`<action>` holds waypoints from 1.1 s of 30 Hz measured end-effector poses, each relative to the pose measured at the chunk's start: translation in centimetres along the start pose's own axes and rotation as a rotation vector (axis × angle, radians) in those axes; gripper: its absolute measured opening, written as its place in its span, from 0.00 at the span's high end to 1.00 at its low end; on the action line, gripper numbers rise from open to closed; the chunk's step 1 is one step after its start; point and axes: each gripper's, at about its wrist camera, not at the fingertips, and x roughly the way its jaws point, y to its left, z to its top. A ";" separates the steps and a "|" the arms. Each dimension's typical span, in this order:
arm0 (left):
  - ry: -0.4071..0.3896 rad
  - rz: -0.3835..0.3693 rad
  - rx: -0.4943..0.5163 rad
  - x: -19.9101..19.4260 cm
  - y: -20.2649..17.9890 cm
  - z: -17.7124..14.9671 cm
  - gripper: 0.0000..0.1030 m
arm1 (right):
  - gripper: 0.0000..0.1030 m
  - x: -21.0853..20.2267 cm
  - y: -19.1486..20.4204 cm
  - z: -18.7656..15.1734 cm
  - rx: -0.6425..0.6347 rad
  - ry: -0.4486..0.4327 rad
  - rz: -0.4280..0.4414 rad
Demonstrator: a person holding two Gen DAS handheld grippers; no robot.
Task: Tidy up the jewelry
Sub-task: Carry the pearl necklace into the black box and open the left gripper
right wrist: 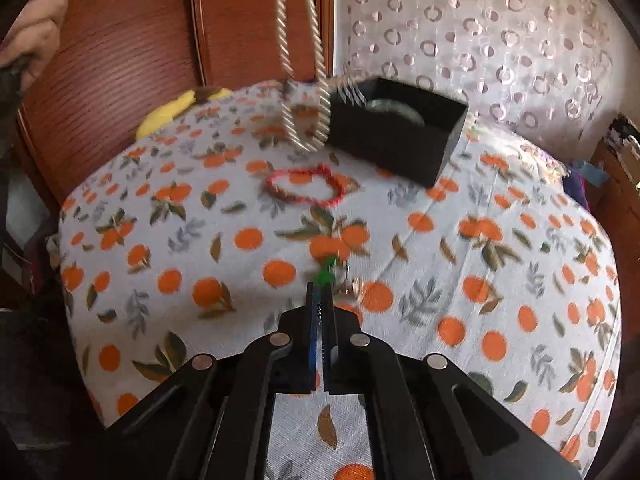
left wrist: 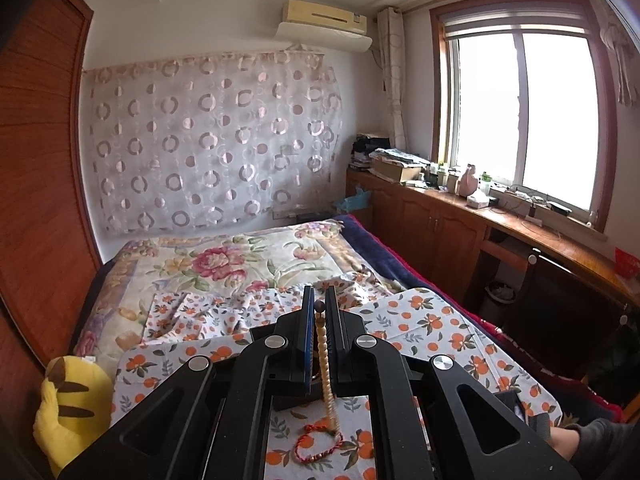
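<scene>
The sorting looked barely begun: a black box (right wrist: 400, 132) at upper centre of the right wrist view held one round piece, while a red cord bracelet (right wrist: 306, 190) lay loose on the orange-print cloth (right wrist: 480, 248) just below it. The left gripper (left wrist: 319, 300) was clenched on a pale beaded strand (left wrist: 326, 364) hanging over the cloth. The right gripper (right wrist: 320, 292), low centre, was clenched on a small green piece (right wrist: 325, 274), not yet boxed

Black left hand-held gripper (left wrist: 319, 300), black right hand-held gripper (right wrist: 320, 294), blue-edged pads, round silver pivot screws, cut-out linkage arms
</scene>
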 end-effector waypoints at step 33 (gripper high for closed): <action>0.091 0.094 0.004 9.7 3.6 2.5 0.95 | 0.98 -3.1 -7.6 16.0 0.070 -0.291 -0.083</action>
